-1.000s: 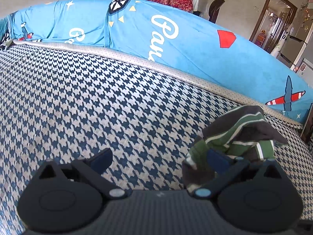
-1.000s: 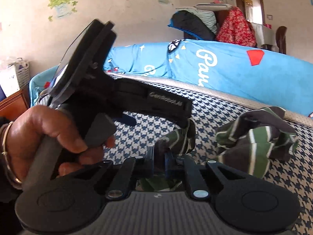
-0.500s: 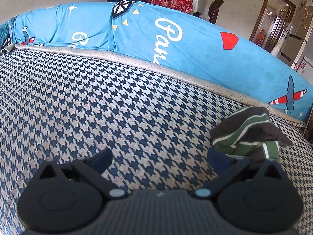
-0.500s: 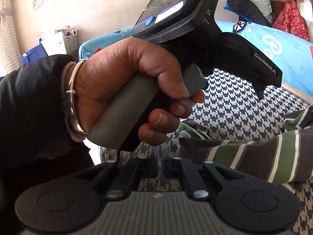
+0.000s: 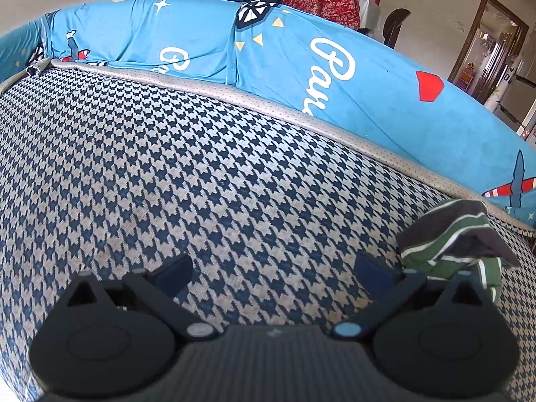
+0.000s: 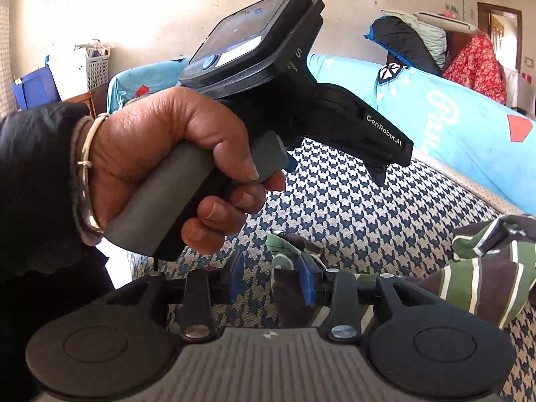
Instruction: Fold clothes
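A crumpled green, brown and white striped garment lies on the houndstooth bed cover, just right of my left gripper. That gripper is open wide with only the cover between its fingers. In the right wrist view the garment spreads to the right, and one corner of it lies at the right pad of my right gripper. The right gripper's jaws stand apart and clamp nothing. A hand holds the left gripper up in front of this camera.
A blue printed sheet covers a long bolster along the far side of the bed. Piled clothes sit behind it. A white basket and a blue box stand at the far left wall. A doorway is at the right.
My right gripper was shut on the garment's corner and has now opened, letting it go. The left gripper has shifted left, so the garment sits further right in its view.
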{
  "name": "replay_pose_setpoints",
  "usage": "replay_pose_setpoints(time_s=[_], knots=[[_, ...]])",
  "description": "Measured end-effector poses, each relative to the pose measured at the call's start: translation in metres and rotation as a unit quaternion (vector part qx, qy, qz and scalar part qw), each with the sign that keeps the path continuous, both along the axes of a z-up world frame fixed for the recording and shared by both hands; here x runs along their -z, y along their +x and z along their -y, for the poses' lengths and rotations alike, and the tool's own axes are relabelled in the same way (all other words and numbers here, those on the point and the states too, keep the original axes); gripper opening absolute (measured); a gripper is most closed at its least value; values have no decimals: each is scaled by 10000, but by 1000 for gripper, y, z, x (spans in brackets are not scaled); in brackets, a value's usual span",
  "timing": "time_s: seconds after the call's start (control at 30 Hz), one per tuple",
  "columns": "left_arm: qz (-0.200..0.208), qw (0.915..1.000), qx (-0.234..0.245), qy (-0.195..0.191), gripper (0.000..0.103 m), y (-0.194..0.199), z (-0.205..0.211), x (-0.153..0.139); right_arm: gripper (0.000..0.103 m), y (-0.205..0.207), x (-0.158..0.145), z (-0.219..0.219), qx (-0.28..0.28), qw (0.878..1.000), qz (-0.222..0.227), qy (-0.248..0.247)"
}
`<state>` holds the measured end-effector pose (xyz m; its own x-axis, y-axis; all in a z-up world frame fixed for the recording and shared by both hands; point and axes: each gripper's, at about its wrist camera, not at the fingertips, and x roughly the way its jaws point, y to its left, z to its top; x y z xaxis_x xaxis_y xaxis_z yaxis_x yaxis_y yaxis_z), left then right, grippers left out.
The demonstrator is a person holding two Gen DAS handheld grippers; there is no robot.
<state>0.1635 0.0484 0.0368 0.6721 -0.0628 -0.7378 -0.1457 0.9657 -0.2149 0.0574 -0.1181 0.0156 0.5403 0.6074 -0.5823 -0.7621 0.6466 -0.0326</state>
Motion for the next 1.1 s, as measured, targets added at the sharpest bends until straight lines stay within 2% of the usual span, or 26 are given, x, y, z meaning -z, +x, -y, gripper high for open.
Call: replay_pose_setpoints(time_s=[0.17, 0.33, 0.47, 0.5, 0.57, 0.67, 0.87, 1.1], knots=[[-16, 10000, -34, -38, 103, -1, -8, 0, 36, 6, 7, -13, -33, 9998, -6, -174], [-55, 9999, -40, -138, 103, -2, -13, 1, 35, 16, 32, -27, 199, 9936, 281, -1074], [-65, 9997, -30, -239, 103, -3, -17, 1, 35, 26, 48, -29, 393, 9888, 313, -1403], [-72, 9996, -34, -264, 103, -3, -16, 1, 34, 27, 49, -27, 427, 9888, 343, -1387], [-80, 9994, -29, -324, 103, -4, -16, 0, 23, 29, 50, -25, 495, 9887, 400, -1354], [-70, 9993, -10, -376, 103, -4, -15, -1, 15, 34, 43, -17, 682, 9904, 348, -1155], [44, 9993, -22, -378, 103, -8, -13, -6, 11, 21, 13, 13, 1177, 9901, 463, -615], [99, 9989, 23, -456, 103, -15, -5, -9, 11, -6, -20, 51, 1900, 9790, 742, -41]])
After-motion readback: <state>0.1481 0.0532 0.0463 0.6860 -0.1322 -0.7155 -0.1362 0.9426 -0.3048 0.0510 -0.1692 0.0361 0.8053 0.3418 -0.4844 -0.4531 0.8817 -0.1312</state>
